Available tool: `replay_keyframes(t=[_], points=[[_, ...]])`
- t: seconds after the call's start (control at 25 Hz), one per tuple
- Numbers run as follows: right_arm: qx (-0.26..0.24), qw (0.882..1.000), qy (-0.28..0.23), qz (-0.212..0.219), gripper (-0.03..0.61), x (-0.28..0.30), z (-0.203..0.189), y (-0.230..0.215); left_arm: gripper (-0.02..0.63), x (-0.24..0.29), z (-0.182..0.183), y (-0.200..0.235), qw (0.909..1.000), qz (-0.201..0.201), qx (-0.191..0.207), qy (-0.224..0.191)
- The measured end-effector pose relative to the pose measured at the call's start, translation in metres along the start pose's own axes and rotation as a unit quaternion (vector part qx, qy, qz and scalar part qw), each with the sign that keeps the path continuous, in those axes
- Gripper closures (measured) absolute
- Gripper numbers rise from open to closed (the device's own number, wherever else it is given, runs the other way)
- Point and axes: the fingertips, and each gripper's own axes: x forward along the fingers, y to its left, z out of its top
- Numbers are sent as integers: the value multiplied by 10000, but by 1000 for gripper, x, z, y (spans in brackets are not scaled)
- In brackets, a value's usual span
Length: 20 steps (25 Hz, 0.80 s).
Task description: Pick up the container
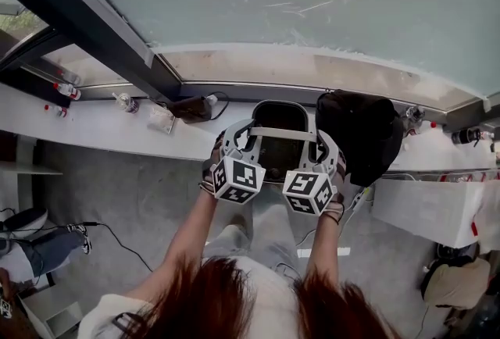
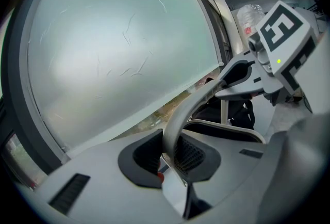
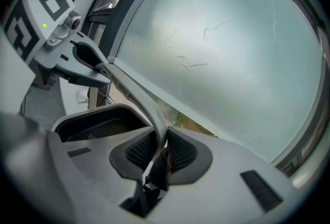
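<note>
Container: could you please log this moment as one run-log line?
container at window ledge | left gripper shut on handle | right gripper shut on handle | black bag to its right

The left gripper [image 1: 239, 134] and the right gripper [image 1: 322, 144] were smooth light-grey shells, each topped by a white cube [image 1: 237, 179] printed with black square markers; a small green light [image 2: 279, 61] glowed beside the right one's cube. Each jaw had a black moulded surround with a mesh-textured pad [image 2: 192, 155], a black rectangular slot [image 2: 69, 193] sat in the grey shell, and a touch of red showed deep between the jaws. The person had long hair [image 1: 195, 302] and wore a white short-sleeved top [image 1: 105, 314] and light grey trousers [image 1: 266, 240].
</note>
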Motion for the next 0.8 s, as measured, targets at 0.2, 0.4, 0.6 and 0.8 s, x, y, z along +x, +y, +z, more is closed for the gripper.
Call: replay_keyframes(t=[0.2, 0.4, 0.6, 0.8], points=[[53, 10000, -26, -44, 505, -26, 3, 9, 552, -27, -1, -4, 10000, 23, -19, -9], [102, 9998, -88, -127, 506, -49, 9, 15, 552, -52, 0, -7, 10000, 16, -34, -81], [158, 9994, -175, -242, 506, -75, 18, 19, 552, -78, 5, -8, 9998, 11, -41, -191], [213, 9987, -304, -360, 506, -100, 30, 21, 552, -102, 13, -5, 9993, 103, -74, -351]])
